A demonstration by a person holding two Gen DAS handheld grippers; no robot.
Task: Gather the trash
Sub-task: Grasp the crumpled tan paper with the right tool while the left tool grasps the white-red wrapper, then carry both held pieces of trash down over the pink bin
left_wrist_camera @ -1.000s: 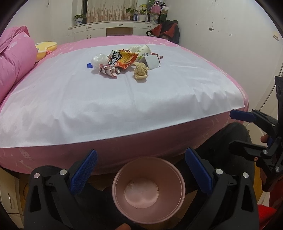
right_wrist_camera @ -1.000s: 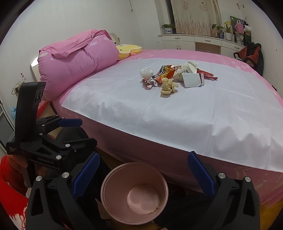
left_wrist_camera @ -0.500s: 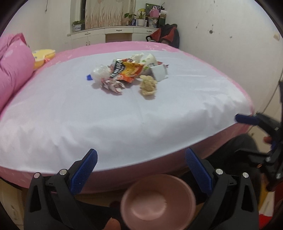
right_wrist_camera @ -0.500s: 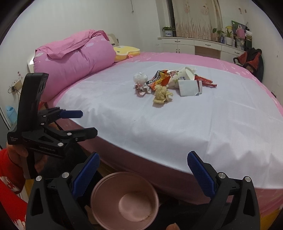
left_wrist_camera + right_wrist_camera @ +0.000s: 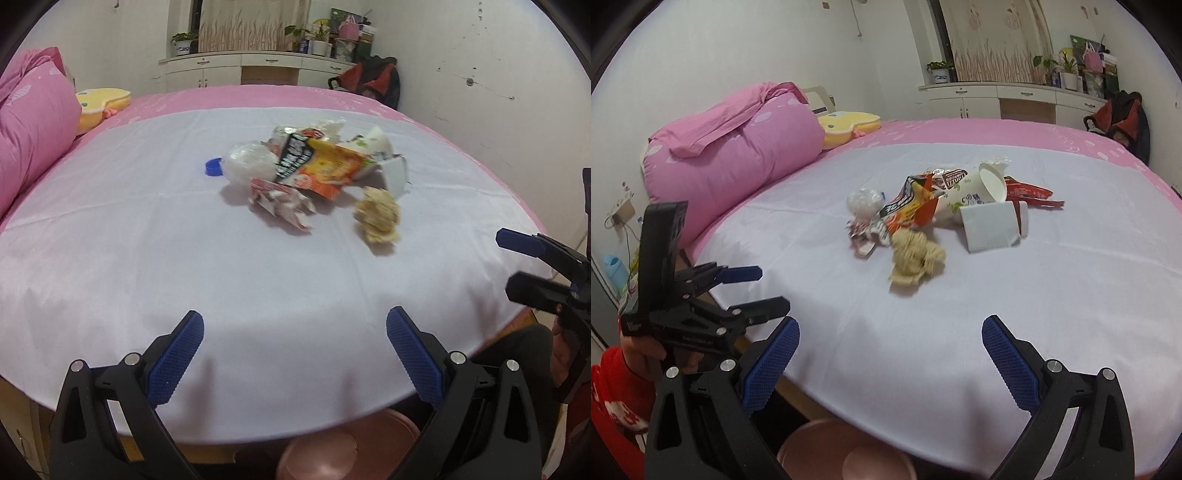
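A pile of trash lies mid-bed on a white sheet (image 5: 147,258): an orange snack bag (image 5: 325,168), a crumpled tan paper wad (image 5: 378,218), a crumpled pink-white wrapper (image 5: 284,201), a clear plastic ball (image 5: 247,162) with a blue cap (image 5: 213,167), a paper cup (image 5: 982,184) and a white carton (image 5: 990,225). My left gripper (image 5: 295,354) is open and empty over the sheet's near edge. My right gripper (image 5: 890,358) is open and empty, also short of the pile. A pink bin (image 5: 846,450) sits below the bed edge.
A pink rolled duvet (image 5: 731,158) and a yellow pillow (image 5: 849,123) lie at the bed's left. White cabinets (image 5: 240,70) with plants stand behind. A red-black bag (image 5: 1119,118) leans at the far right by the wall.
Both grippers have risen and moved forward over the bed toward the trash pile. The pink bin has dropped to the bottom edge of both views.
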